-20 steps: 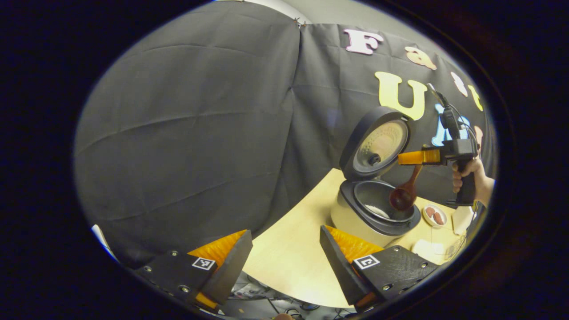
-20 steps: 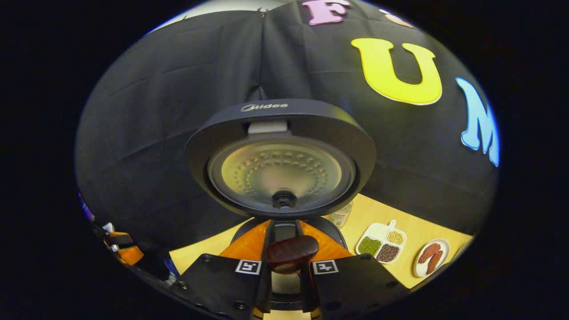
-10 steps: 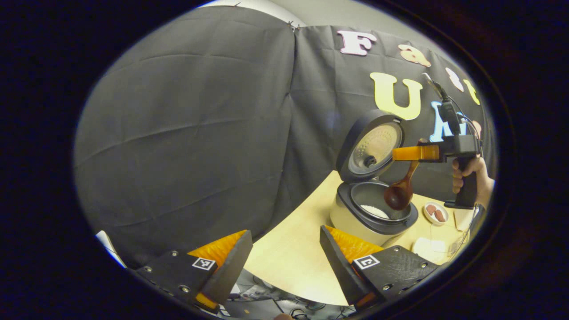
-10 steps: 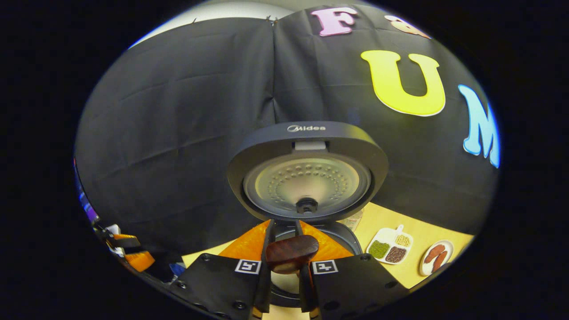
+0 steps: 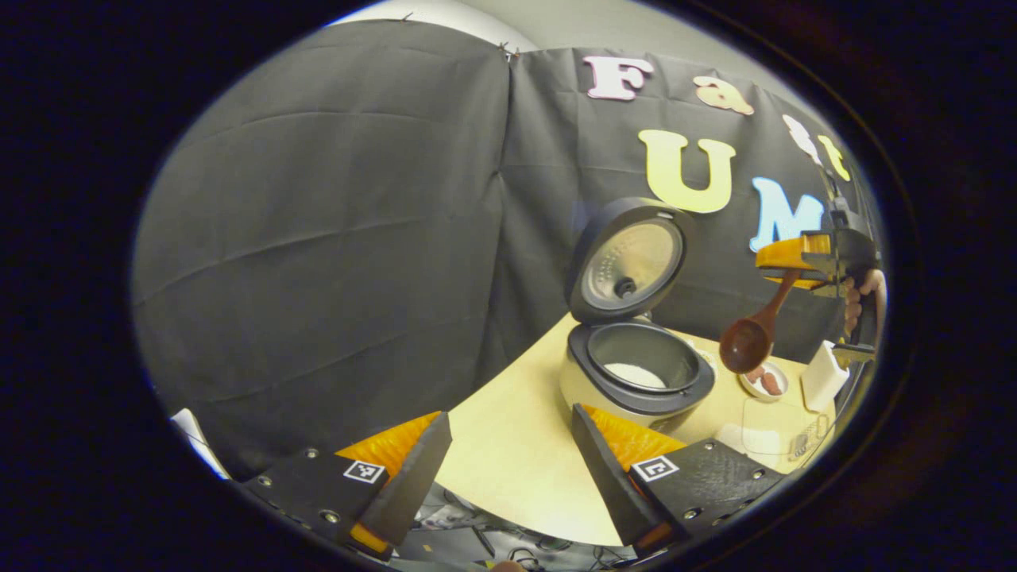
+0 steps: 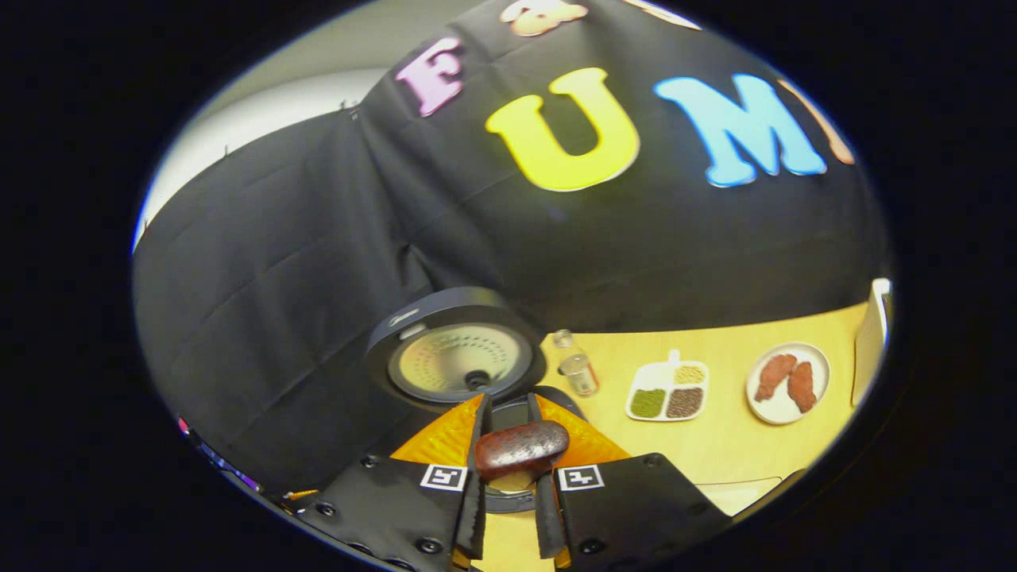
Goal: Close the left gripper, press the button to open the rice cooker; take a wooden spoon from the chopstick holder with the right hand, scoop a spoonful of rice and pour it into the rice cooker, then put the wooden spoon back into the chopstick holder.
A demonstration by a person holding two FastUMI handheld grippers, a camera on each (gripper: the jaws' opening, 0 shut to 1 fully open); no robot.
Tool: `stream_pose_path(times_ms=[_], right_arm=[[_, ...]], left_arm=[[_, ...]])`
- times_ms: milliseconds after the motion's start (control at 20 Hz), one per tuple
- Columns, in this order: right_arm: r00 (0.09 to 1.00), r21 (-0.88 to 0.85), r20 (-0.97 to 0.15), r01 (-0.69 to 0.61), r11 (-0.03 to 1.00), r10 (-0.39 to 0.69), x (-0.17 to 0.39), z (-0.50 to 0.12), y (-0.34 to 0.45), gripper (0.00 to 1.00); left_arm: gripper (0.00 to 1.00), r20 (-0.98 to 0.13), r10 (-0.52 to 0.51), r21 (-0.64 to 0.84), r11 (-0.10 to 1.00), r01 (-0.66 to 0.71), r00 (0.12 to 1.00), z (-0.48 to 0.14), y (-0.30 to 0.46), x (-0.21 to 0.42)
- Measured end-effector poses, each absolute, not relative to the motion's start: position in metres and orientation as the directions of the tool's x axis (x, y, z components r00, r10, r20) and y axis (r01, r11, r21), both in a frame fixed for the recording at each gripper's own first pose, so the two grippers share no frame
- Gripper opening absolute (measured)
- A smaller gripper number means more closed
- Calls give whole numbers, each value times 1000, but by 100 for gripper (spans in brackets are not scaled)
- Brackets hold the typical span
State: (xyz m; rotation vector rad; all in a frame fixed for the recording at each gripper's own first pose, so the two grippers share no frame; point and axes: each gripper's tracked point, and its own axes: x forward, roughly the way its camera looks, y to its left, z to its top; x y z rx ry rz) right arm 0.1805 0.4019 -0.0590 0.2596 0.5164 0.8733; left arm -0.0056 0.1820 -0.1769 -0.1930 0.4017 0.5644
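In the left gripper view the rice cooker (image 5: 636, 373) stands on the table with its lid (image 5: 628, 258) up and white rice (image 5: 632, 373) in the pot. My right gripper (image 5: 775, 266) hangs to the cooker's right, shut on the handle of the wooden spoon (image 5: 751, 338), whose bowl points down above the table. In the right gripper view the spoon's handle end (image 6: 520, 449) sits clamped between the fingers, with the cooker lid (image 6: 457, 361) just beyond. My left gripper (image 5: 508, 413) is open and holds nothing, near the table's front edge.
Right of the cooker are two small jars (image 6: 576, 369), a divided dish of beans (image 6: 667, 393) and a plate of sausages (image 6: 786, 381). A white holder (image 5: 822, 373) and a clear container (image 5: 763, 429) stand at the table's right end. A hand (image 5: 862, 294) holds the right gripper.
My right gripper has carried the spoon from over the cooker's pot out to the right and turned that way. The left gripper stays open and has shifted only slightly.
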Motion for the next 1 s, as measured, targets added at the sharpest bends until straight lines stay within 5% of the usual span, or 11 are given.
stream_pose_path(times_ms=[600, 800, 1000], right_arm=[[849, 545, -309, -212, 811, 429, 278, -58, 63, 28], [883, 596, -345, -56, 801, 319, 293, -88, -17, 28], [849, 641, -411, 10, 767, 332, 290, -134, -40, 28]], left_arm=[[96, -390, 375, -49, 903, -426, 841, -141, 56, 51], [96, -403, 367, -18, 913, -409, 838, -143, 29, 57], [96, -415, 377, -44, 901, -432, 828, -140, 5, 61]])
